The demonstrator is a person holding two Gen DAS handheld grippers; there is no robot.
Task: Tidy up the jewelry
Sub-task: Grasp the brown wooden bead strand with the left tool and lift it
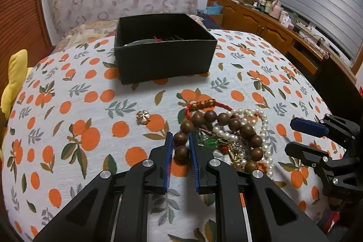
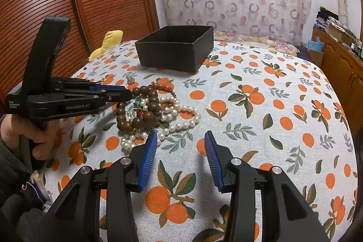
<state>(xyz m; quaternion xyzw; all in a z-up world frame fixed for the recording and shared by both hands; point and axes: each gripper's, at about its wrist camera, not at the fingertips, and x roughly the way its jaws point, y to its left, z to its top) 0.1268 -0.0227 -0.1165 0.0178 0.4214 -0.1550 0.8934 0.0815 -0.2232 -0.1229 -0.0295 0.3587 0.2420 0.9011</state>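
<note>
1. My left gripper [image 1: 181, 140] is narrowed around two beads of the wooden bead bracelet [image 1: 223, 119]; the blue pads sit against the beads on both sides.
2. My right gripper [image 2: 180, 140] stands wide apart and holds nothing. It hangs over the orange-print tablecloth [image 2: 261, 128], just beside the pearl strand [image 2: 181, 113].
3. The jewelry lies in one tangled pile: the wooden bead bracelet, the pearl strand, a red braided cord with gold beads [image 1: 204, 104], and a green pendant [image 1: 211, 142] among small gold pieces.
4. A small gold flower-shaped piece [image 1: 143, 116] lies apart from the pile, on its left.
5. The black box [image 1: 163, 50] stands open beyond the pile, well apart. Some items already lie inside; I cannot tell what they are.
6. Readable writing: the side of my left gripper body reads "GenRobot.AI" [image 2: 78, 107], and a smaller label [image 2: 14, 104] near the handle reads "Data Acquisition System".
</note>
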